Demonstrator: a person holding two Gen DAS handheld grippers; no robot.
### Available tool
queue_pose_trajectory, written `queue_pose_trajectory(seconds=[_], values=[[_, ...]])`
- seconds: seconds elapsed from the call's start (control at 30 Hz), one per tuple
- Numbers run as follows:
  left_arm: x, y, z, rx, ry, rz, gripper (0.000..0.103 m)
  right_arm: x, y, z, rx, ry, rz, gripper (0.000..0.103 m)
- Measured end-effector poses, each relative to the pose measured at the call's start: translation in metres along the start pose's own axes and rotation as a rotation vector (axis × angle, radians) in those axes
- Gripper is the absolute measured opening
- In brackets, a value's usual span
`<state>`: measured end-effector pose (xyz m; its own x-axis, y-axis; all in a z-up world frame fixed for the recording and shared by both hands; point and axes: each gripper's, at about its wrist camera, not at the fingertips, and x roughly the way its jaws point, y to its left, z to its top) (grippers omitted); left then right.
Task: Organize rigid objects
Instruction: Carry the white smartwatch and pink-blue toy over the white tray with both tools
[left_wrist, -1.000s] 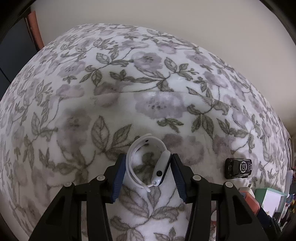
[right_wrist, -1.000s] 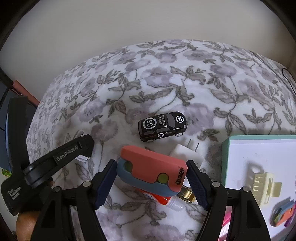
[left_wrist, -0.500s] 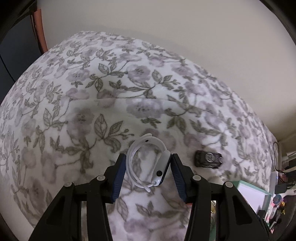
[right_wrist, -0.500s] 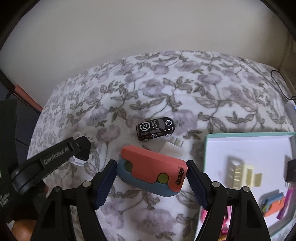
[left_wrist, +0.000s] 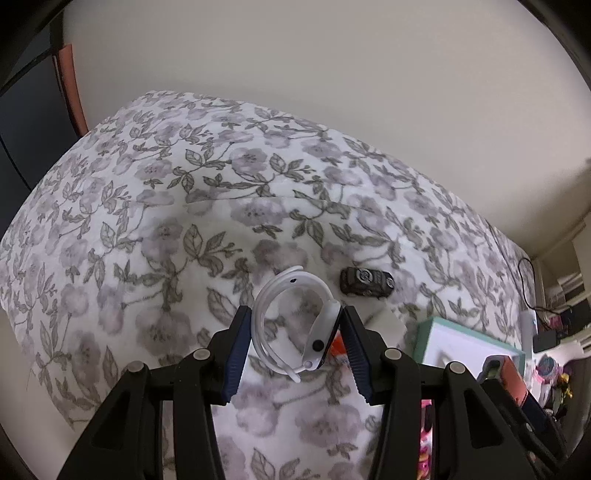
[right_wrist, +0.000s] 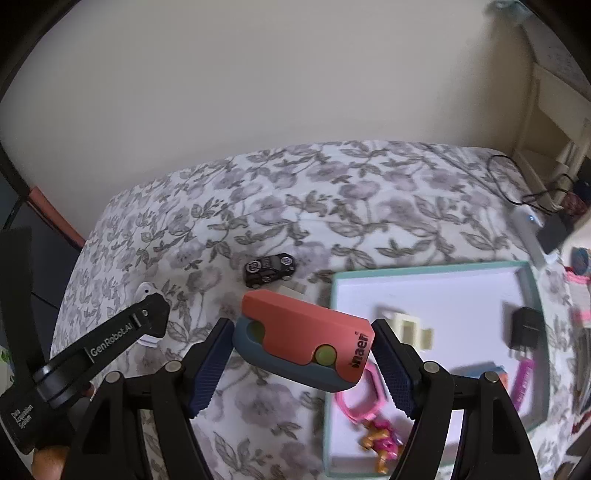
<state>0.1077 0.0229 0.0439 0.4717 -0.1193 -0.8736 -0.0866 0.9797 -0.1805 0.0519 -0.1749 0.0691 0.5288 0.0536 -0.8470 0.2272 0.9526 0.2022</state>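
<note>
My left gripper (left_wrist: 293, 341) is shut on a white smartwatch (left_wrist: 295, 325), whose looped band stands up between the blue pads, lifted above the flowered bedspread (left_wrist: 184, 221). My right gripper (right_wrist: 303, 350) is shut on a coral and blue-grey case (right_wrist: 306, 341), held in the air just left of the teal-rimmed white tray (right_wrist: 436, 284). A black toy car (right_wrist: 269, 270) lies on the bedspread beyond the case; the left wrist view shows the same toy car (left_wrist: 366, 282). The left gripper's black arm (right_wrist: 110, 339) crosses the right wrist view at lower left.
Lying in the tray are a cream hair claw (right_wrist: 406, 328), a black plug adapter (right_wrist: 526, 328), a pink carabiner with a figure (right_wrist: 364, 410) and a blurred blue-orange item. A white charger (right_wrist: 291, 290) lies behind the case. Wall behind; cables and a shelf at right.
Both grippers have risen and drawn back with their loads; the bed looks smaller and more of the tray shows. The glue tube under the case is out of sight now.
</note>
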Motion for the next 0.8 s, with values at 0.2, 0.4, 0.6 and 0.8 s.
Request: queue_pose_trajectory(seconds=[0.2,0.4,0.6,0.8], values=[[-0.020,-0.016,-0.015,0.026,-0.028,-0.030,0.051,-0.011,-0.024,-0.014,0.035,0.009,-0.025,0.078],[-0.026,-0.042,-0.030,0.069,-0.030,-0.049,0.051,-0.019,-0.053,-0.026,0.092,0.028,-0.046,0.078],[-0.020,-0.076,-0.050,0.141,-0.001,-0.054,0.051,-0.016,-0.079,-0.032,0.133,0.058,-0.100,0.078],[-0.008,-0.102,-0.065,0.193,0.058,-0.073,0.051,-0.011,-0.106,-0.032,0.177,0.076,-0.127,0.078]])
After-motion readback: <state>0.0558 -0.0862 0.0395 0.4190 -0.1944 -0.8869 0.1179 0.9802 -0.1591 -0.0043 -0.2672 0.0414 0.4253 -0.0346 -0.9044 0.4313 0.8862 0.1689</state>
